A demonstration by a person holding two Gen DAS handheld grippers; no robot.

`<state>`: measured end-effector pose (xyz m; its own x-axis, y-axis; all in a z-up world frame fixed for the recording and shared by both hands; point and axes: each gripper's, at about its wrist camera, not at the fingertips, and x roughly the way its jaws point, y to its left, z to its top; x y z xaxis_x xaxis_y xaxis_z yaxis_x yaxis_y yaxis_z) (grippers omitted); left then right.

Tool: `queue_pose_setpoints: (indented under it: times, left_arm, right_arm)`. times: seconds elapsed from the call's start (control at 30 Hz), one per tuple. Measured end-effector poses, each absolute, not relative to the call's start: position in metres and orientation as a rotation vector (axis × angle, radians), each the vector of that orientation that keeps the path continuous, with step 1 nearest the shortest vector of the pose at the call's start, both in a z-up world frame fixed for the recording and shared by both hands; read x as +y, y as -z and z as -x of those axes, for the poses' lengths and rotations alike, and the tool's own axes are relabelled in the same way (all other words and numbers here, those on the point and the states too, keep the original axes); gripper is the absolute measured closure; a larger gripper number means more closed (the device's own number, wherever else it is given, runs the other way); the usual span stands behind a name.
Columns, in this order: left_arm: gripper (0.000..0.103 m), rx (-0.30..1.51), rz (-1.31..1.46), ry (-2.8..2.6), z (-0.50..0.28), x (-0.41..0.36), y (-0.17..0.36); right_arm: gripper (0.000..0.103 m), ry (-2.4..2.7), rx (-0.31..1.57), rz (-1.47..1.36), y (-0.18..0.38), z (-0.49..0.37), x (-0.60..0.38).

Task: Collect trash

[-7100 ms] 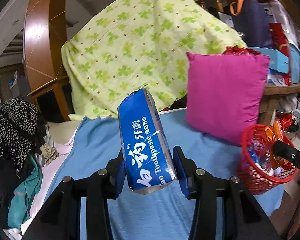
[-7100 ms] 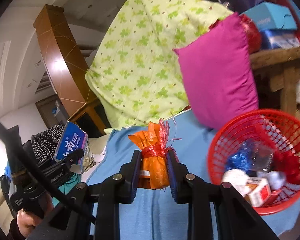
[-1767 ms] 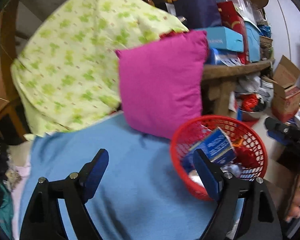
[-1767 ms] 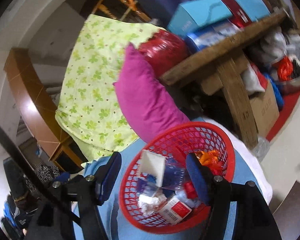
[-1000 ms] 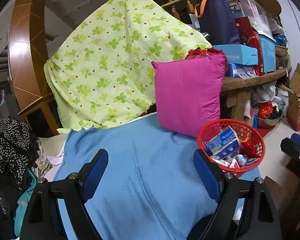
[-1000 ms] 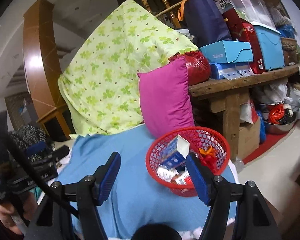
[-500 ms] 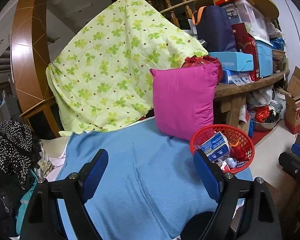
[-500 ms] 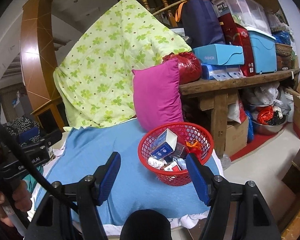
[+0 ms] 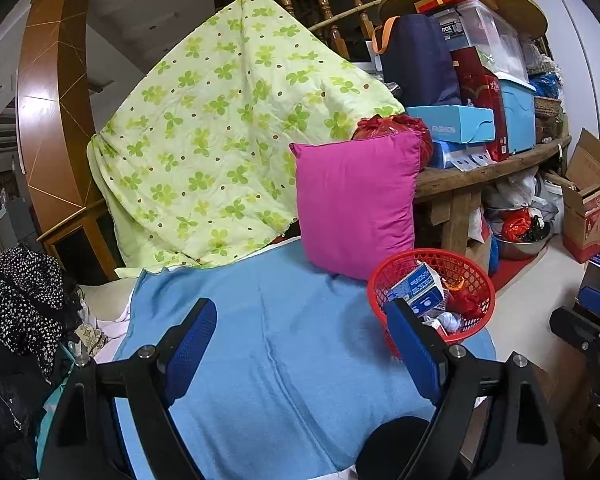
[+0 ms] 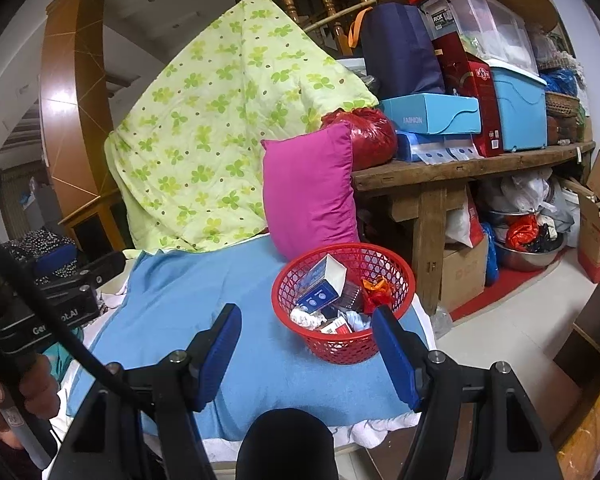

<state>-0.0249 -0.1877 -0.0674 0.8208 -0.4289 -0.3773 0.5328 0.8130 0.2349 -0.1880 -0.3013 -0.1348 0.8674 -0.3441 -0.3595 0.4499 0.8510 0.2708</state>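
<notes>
I am holding the left tongs [image 9: 304, 354] wide apart with nothing between the blue pads, and the right tongs [image 10: 306, 354] are standing parted and empty too. Both are pointing slightly downward over the blue blanket [image 9: 260, 360], which is showing no loose trash as far as I can see. The red basket [image 10: 342, 346] is sitting at the blanket's far right corner, just in front of the pink pillow [image 10: 308, 192], and it is carrying the blue toothpaste box [image 10: 320, 280], the orange wrapper [image 10: 376, 286] and crumpled white paper. I am judging the collecting as finished or nearly so. In the right view my other hand [image 10: 16, 400] is gripping the left handle at the left edge.
</notes>
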Motion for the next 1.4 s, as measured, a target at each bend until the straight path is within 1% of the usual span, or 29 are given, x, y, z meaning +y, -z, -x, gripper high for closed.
queue_pose_setpoints:
  times: [0.53,1.4]
  left_arm:
    - [0.016,0.325,-0.333,0.522,0.024,-0.183,0.068]
    - [0.016,0.366,-0.331,0.509,0.014,-0.182,0.085]
  right_arm:
    - [0.032,0.444,0.288,-0.348,0.123,0.19,-0.294]
    - [0.032,0.493,0.298,-0.348,0.129,0.187,-0.289]
